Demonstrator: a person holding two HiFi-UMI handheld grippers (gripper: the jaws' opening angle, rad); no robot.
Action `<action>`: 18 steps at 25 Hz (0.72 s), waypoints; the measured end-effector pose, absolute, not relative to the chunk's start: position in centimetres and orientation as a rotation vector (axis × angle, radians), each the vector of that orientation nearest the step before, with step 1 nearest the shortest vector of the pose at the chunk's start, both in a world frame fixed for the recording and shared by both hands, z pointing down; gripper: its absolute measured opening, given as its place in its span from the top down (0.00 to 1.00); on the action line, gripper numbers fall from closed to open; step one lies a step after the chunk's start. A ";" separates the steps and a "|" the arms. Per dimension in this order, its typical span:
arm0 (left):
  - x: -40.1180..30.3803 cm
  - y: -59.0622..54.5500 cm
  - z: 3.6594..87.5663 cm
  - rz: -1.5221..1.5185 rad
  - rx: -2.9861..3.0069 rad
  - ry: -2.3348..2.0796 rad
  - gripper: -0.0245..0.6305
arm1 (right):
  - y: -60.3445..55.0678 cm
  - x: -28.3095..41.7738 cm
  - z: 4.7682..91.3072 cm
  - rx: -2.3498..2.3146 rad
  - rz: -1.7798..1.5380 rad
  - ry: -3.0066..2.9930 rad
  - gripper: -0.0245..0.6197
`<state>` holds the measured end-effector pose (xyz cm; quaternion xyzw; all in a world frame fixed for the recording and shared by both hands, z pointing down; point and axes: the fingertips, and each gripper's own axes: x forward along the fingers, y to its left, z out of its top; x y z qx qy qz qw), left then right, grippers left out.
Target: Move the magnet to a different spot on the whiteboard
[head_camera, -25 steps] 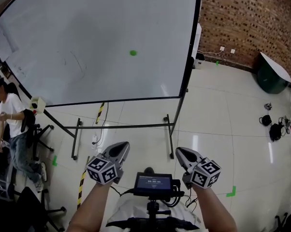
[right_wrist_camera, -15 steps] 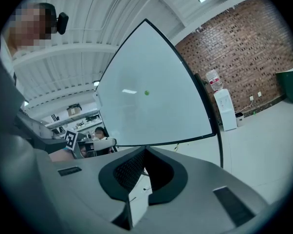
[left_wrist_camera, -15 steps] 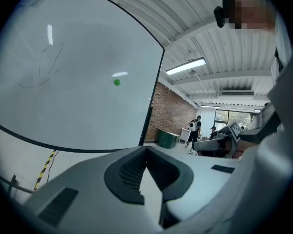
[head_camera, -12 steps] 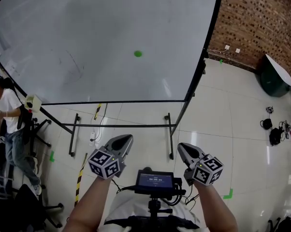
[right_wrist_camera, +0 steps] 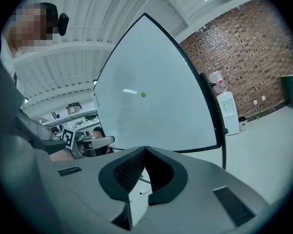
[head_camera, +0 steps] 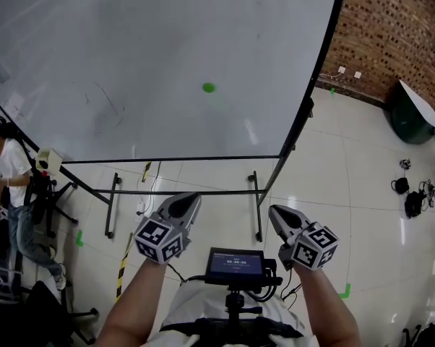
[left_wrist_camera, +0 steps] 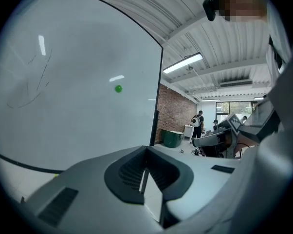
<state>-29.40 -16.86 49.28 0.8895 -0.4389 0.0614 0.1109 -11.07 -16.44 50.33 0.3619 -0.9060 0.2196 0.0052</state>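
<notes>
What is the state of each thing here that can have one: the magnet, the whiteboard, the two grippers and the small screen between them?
green magnet: stuck on the whiteboard, nothing touching it.
whiteboard: upright on its stand, faint pen marks on its left part.
left gripper: jaws shut, empty, well short of the board.
right gripper: jaws shut, empty, well short of the board.
small screen: lit.

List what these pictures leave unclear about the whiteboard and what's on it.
Whiteboard: top edge cut off by the head view's frame.
Magnet: a green dot in every view, too small for detail.
Pen marks left of it: too faint to read in the head view.
Screen at the person's chest: text too small, head view.
</notes>
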 end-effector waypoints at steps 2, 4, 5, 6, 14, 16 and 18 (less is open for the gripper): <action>-29.4 -18.2 48.3 0.211 2.651 -1.323 0.93 | -17.6 -11.1 49.9 1.144 0.681 -2.849 0.91; -29.3 -19.4 47.4 0.259 2.691 -1.358 0.93 | -18.7 -11.4 49.4 1.145 0.672 -2.866 0.91; -29.3 -20.0 47.2 0.292 2.710 -1.373 0.93 | -19.2 -11.5 49.2 1.143 0.665 -2.876 0.91; -29.2 -20.6 47.0 0.331 2.728 -1.386 0.93 | -19.7 -11.6 48.9 1.141 0.657 -2.885 0.91; -29.3 -24.6 45.8 0.564 2.835 -1.484 0.93 | -22.6 -12.2 46.8 1.151 0.582 -2.924 0.91; -29.1 -25.7 44.9 0.617 2.876 -1.502 0.93 | -23.4 -12.3 46.5 1.161 0.568 -2.930 0.91; -28.9 -26.8 43.7 0.684 2.918 -1.540 0.93 | -24.1 -12.1 46.5 1.183 0.567 -2.928 0.91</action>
